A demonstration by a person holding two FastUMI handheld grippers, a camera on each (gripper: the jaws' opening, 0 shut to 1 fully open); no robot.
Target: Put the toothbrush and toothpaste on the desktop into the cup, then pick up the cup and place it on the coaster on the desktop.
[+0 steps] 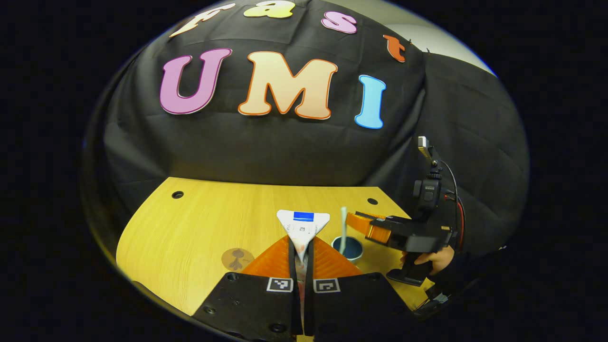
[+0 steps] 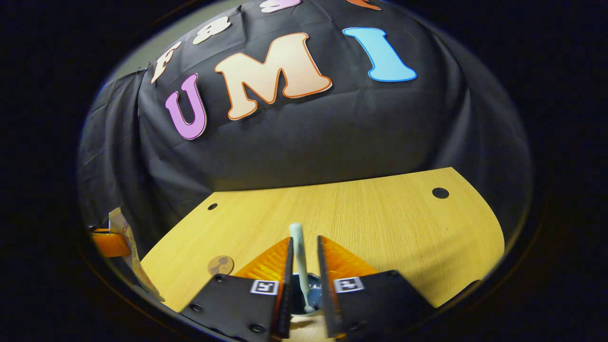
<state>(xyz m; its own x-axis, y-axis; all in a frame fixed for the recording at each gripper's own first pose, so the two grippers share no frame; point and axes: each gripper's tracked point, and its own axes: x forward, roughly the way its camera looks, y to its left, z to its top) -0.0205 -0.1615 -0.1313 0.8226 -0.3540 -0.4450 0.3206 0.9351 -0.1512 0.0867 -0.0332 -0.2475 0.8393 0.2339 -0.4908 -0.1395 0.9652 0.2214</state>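
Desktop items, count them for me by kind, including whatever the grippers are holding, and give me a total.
Toothpaste tube: 1
Toothbrush: 1
Cup: 1
Coaster: 1
Total: 4

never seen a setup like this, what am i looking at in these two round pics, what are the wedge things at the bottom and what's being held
A person holds a two-finger gripper in each hand, with a camera riding on each. In the left gripper view, the left gripper is shut on the toothpaste; farther right, a hand holds the right gripper. In the right gripper view, the right gripper sits either side of the toothbrush, which stands in the cup, with gaps visible. A coaster lies on the wooden desktop.
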